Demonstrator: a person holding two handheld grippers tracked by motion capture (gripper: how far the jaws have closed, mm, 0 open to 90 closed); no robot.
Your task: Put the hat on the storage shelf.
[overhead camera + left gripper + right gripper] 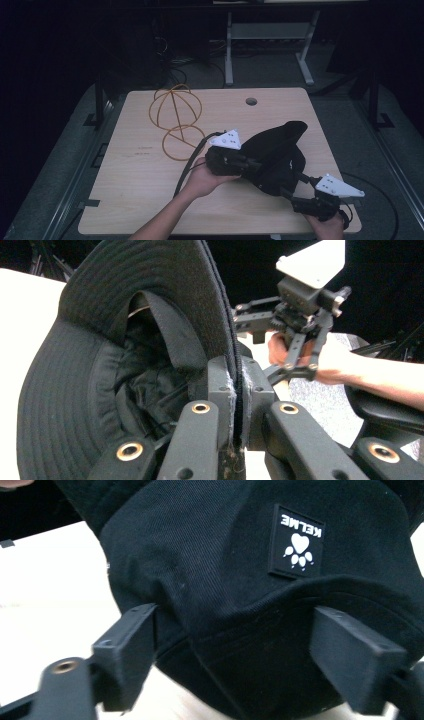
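Observation:
A black bucket hat [277, 152] is held up over the right half of the wooden table [135, 195]. My left gripper [252, 165] is shut on its brim; in the left gripper view the jaws [237, 375] pinch the stitched brim edge, and the hat's inside [75, 370] faces the camera. My right gripper [290, 192] is at the hat's lower right, near the table's front edge. In the right gripper view it [240, 645] stands open, one jaw on each side of the hat [200, 555], below a white paw label [297, 542].
A yellow wire frame [176, 120] of rings lies at the back left of the table. A round cable hole [251, 101] sits near the back edge. Behind the table stand the grey legs of a desk [229, 60], with cables on the floor.

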